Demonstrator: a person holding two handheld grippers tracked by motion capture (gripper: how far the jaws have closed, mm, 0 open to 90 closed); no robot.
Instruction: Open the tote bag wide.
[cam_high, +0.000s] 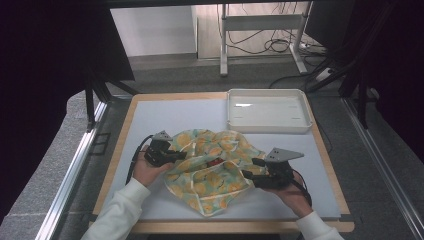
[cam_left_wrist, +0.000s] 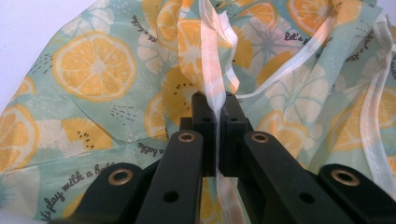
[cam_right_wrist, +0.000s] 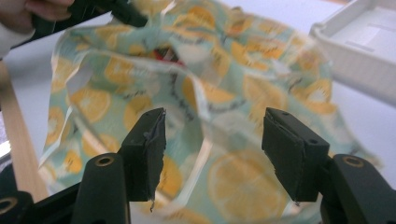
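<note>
A crumpled mint-green cloth (cam_high: 210, 172) printed with orange slices lies on the middle of the table. My left gripper (cam_high: 181, 156) is at its left edge. In the left gripper view the jaws (cam_left_wrist: 217, 109) are shut on the cloth's white trim (cam_left_wrist: 210, 56), which runs up between the pads. My right gripper (cam_high: 251, 168) is at the cloth's right edge with its jaws apart. In the right gripper view the open gripper (cam_right_wrist: 212, 126) hovers just before the cloth (cam_right_wrist: 233, 88), and nothing is pressed between the pads. Something small and red (cam_right_wrist: 164, 54) peeks from the folds.
A shallow white tray (cam_high: 268, 128) stands at the back right of the pale grey mat (cam_high: 165, 115); its corner (cam_right_wrist: 355, 56) lies beyond the cloth in the right gripper view. The wooden table edge (cam_high: 117, 150) frames the mat. A metal stand and cables sit on the floor behind.
</note>
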